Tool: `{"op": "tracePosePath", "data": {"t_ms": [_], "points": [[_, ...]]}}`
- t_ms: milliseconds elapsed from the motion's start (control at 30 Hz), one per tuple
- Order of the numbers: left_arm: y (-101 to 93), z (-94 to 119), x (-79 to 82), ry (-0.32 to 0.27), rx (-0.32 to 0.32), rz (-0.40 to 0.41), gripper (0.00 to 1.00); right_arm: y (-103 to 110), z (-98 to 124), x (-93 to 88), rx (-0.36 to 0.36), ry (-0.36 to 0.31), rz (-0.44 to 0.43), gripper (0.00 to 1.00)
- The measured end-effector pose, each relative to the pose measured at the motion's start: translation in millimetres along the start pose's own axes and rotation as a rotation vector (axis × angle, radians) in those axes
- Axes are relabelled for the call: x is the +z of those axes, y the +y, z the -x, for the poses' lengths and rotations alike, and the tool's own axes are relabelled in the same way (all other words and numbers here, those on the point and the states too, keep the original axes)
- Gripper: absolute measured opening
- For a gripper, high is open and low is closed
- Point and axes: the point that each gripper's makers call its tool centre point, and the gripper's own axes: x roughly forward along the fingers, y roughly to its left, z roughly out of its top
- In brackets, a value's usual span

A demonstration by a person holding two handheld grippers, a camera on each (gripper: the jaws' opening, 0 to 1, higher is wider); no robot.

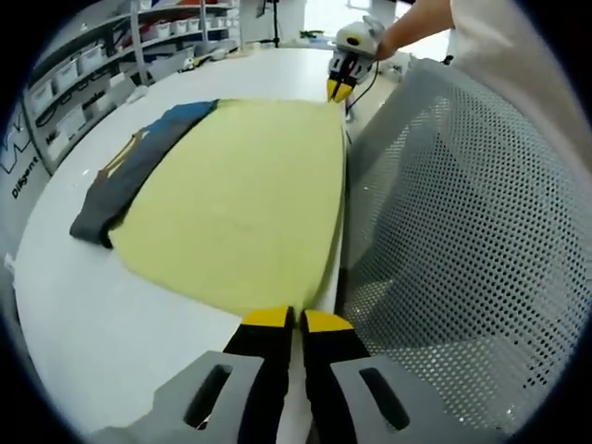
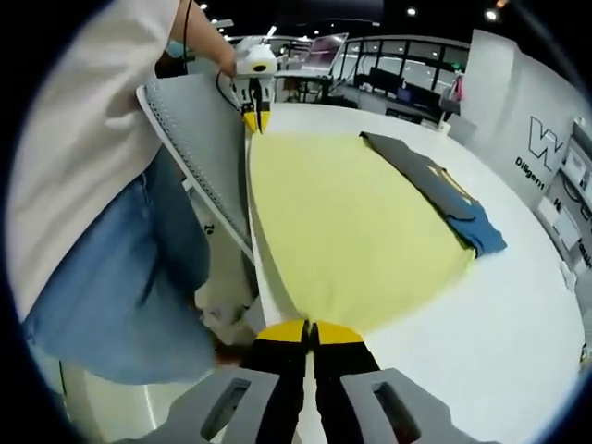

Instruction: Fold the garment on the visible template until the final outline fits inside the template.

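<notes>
A pale yellow garment point(image 1: 240, 203) lies spread flat on the white table point(image 1: 102, 324), along its edge. My left gripper point(image 1: 296, 316) is shut on the near hem corner of the garment. At the far corner my right gripper point(image 1: 339, 90) pinches the same edge, held by a person's hand. In the right gripper view the yellow garment point(image 2: 351, 231) runs away from my right gripper point(image 2: 310, 326), which is shut on its edge, and the left gripper point(image 2: 256, 118) grips the far end. A grey perforated board point(image 1: 462, 231) stands tilted beside the table edge, the same board point(image 2: 199, 129) next to the person.
A dark grey and blue garment point(image 1: 139, 166) lies folded beyond the yellow one, seen again as a dark garment point(image 2: 444, 190) on the right. The person in a white shirt and jeans point(image 2: 120, 259) stands close at the table edge. Shelves with bins point(image 1: 83, 65) line the wall.
</notes>
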Motion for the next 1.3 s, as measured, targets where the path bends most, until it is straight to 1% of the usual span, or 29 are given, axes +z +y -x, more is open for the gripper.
{"op": "tracePosePath", "data": {"t_ms": [67, 133, 167, 233, 367, 500, 600, 700, 733, 800, 900, 967, 1033, 1067, 1167, 1300], "points": [[2.6, 4, 1.7, -0.009, 0.000, 0.004, 0.01, -3, 5, 5.8, 0.000, -0.008, 0.005, 0.00], [5.9, 12, 9.3, -0.027, 0.000, 0.017, 0.01, -9, 9, 11.4, -0.011, -0.016, 0.000, 0.00], [9.5, 16, 13.5, -0.041, 0.000, 0.026, 0.01, -14, 13, 16.0, -0.023, -0.025, -0.002, 0.00], [15.6, 23, 18.8, -0.049, 0.006, 0.031, 0.01, -22, 19, 25.5, -0.037, -0.041, -0.008, 0.00], [33.3, 37, 35.8, -0.075, 0.024, 0.032, 0.01, -38, 26, 37.4, -0.060, -0.061, -0.011, 0.00], [56.2, 49, 50.3, -0.103, 0.046, 0.045, 0.01, -57, 34, 50.9, -0.081, -0.076, -0.002, 0.00], [72.5, 59, 60.9, -0.128, 0.066, 0.055, 0.00, -75, 39, 63.3, -0.102, -0.094, -0.010, 0.00], [92.8, 67, 71.1, -0.159, 0.093, 0.071, 0.00, -93, 42, 72.7, -0.123, -0.103, 0.002, 0.00], [97.7, 68, 73.2, -0.164, 0.098, 0.075, 0.00, -96, 42, 74.1, -0.127, -0.105, 0.002, 0.00], [108.8, 70, 79.4, -0.179, 0.111, 0.084, 0.00, -112, 43, 82.3, -0.156, -0.114, 0.004, 0.00], [125.4, 71, 83.0, -0.188, 0.128, 0.095, 0.00, -131, 44, 92.7, -0.185, -0.127, 0.007, 0.00], [139.8, 71, 84.7, -0.187, 0.148, 0.098, 0.00, -141, 43, 97.3, -0.195, -0.133, 0.010, 0.00], [152.5, 74, 90.5, -0.201, 0.162, 0.112, 0.00, -155, 42, 100.4, -0.211, -0.129, 0.023, 0.00], [155.0, 75, 91.7, -0.203, 0.165, 0.114, 0.00, -164, 41, 103.0, -0.221, -0.132, 0.015, 0.00], [176.4, 79, 100.5, -0.215, 0.191, 0.122, 0.00, -185, 38, 108.6, -0.244, -0.133, 0.013, 0.00], [203.6, 81, 106.6, -0.222, 0.215, 0.132, 0.00, -211, 32, 116.3, -0.259, -0.131, 0.020, 0.00]]}}
